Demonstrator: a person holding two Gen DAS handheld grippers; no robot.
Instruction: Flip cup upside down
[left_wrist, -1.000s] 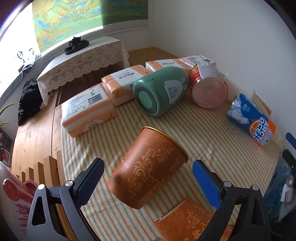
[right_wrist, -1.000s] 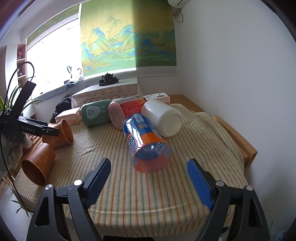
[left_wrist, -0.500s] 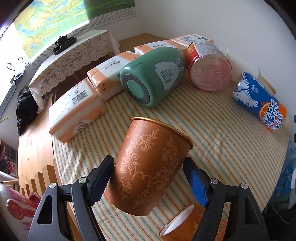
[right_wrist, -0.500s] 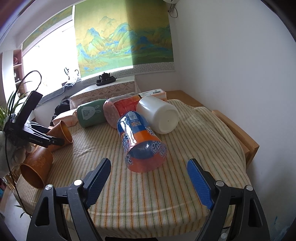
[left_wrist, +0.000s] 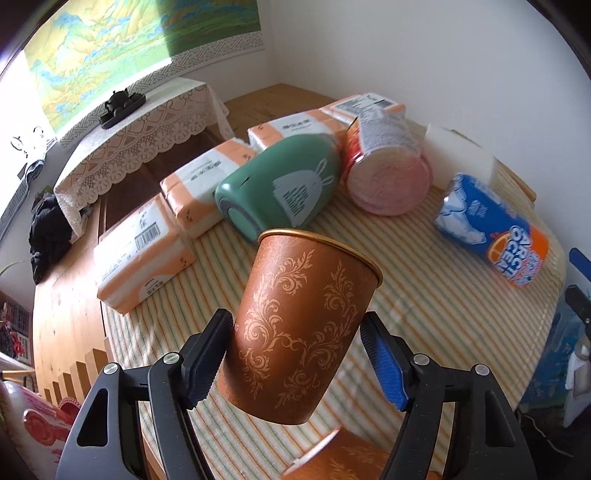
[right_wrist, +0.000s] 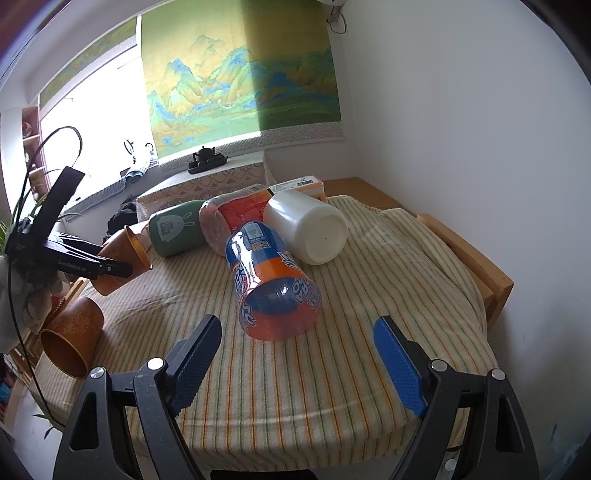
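The left hand-held gripper (left_wrist: 295, 363) is clenched on an orange cup (left_wrist: 301, 325) with a pale scroll pattern and a gold rim. Its two pads press the cup's lower sides, and the cup is lifted clear of the striped cloth (left_wrist: 424, 314) that covers the desk. The cup leans, its open rim pointing up and away from the gripper and its closed base nearest the camera. In the right wrist view the same cup (right_wrist: 123, 258) hangs off the cloth at the far left, gripped by the left hand-held gripper (right_wrist: 110, 267), rim tilted toward the right.

Just below the left gripper's fingers a second orange cup (left_wrist: 332, 458) lies on the cloth, partly cut off by the frame edge; from the right wrist view it (right_wrist: 72, 341) lies on its side with its mouth toward the desk's near-left edge.

Ahead of the left gripper lie a green container (left_wrist: 280, 192) with a rabbit print, a pink-ended wrapped roll (left_wrist: 388, 173), a blue and orange bottle (left_wrist: 491, 229) and three orange-and-white packs (left_wrist: 144, 247), all on their sides.

The right hand-held gripper (right_wrist: 295, 365) is released, its fingers wide apart over bare cloth, with the blue and orange bottle just ahead of them and a white jar (right_wrist: 306, 225) lying beyond it.
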